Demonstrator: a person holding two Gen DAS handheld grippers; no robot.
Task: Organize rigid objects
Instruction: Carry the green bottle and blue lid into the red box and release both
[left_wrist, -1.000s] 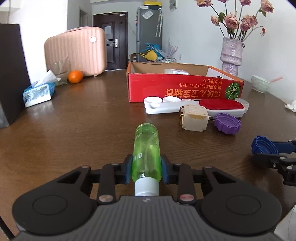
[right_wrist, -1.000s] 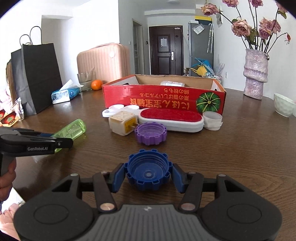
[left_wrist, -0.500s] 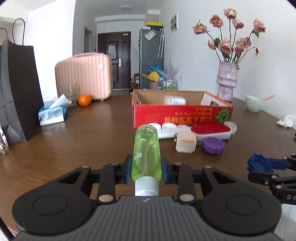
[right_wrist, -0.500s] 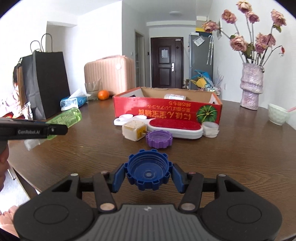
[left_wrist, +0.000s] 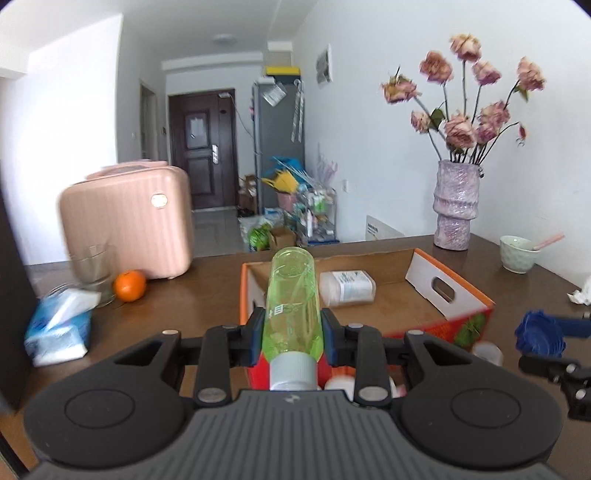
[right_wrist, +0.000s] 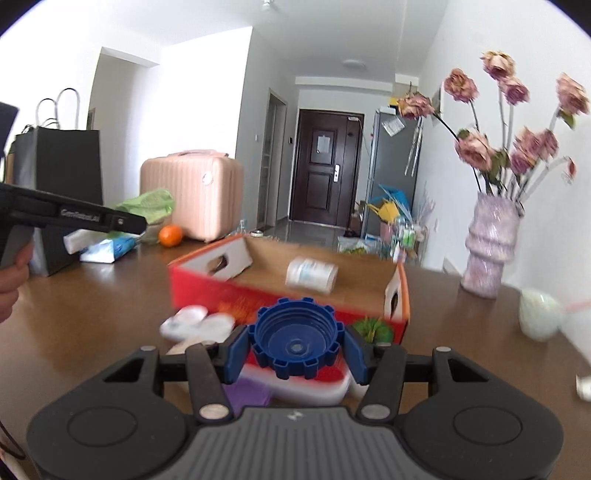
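The left claw (left_wrist: 292, 334) is gripping a green bottle (left_wrist: 291, 306) across its body, blue pads pressing on both sides, white cap toward the camera and the bottle's base pointing out over the near wall of the cardboard box (left_wrist: 448, 291). The right claw (right_wrist: 295, 349) is clamping a blue lid (right_wrist: 296, 339) by its notched rim, open side facing the camera, and it is hanging in front of the box's red front wall (right_wrist: 207, 288). In the left view that same lid (left_wrist: 539, 334) is showing at the right edge, held above the brown table (left_wrist: 207, 291). Inside the box a white jar (left_wrist: 347, 288) is lying on its side on the cardboard floor. On the table just in front of the box, partly hidden behind the claws, a white tray with a red top (right_wrist: 314, 384), some white round lids (right_wrist: 195, 323) and a purple lid (right_wrist: 245, 393) are lying close together, blurred. Further off, an orange (left_wrist: 129, 285), a tissue pack (left_wrist: 61, 326) and a pink suitcase (left_wrist: 127, 221) are sitting at the table's left end, while a vase of dried roses (left_wrist: 456, 206) and a small bowl (left_wrist: 517, 254) are standing at the right. A hand (right_wrist: 11, 280) is holding the left tool's grip at the edge of the right view.
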